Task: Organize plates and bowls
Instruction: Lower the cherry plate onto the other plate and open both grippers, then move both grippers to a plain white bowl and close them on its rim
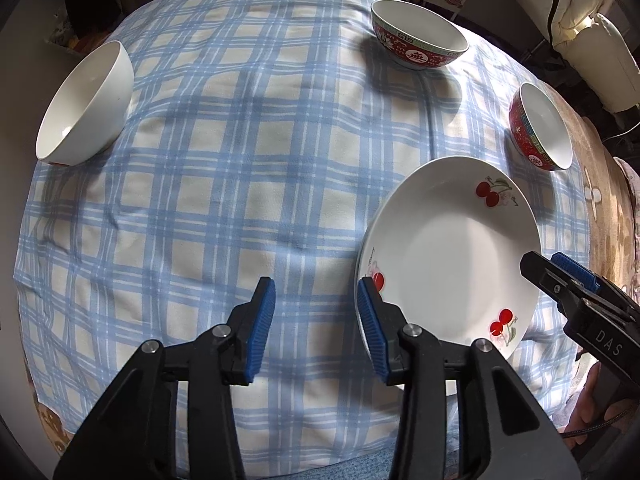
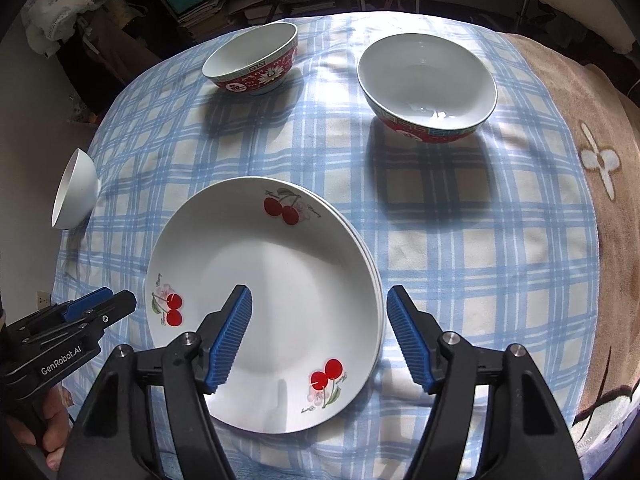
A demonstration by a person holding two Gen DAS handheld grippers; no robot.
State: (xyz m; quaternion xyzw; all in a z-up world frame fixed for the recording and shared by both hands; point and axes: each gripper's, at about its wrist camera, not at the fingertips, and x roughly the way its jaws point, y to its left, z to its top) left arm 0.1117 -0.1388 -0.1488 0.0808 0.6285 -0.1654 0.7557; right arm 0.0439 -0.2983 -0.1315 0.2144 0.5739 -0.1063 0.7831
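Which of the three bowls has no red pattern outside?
The plain white bowl at the cloth's left edge; the other two bowls both have red patterned outsides.

Three bowls (image 2: 252, 62) — two red-patterned, one white; one stack of cherry plates (image 2: 264, 300).

white cherry-printed plate (image 2: 280, 280), blue-checked cloth (image 2: 460, 240)

Glossy glazed plates (image 2: 280, 280) and bowls (image 2: 428, 80) on a matt woven cloth (image 2: 460, 240).
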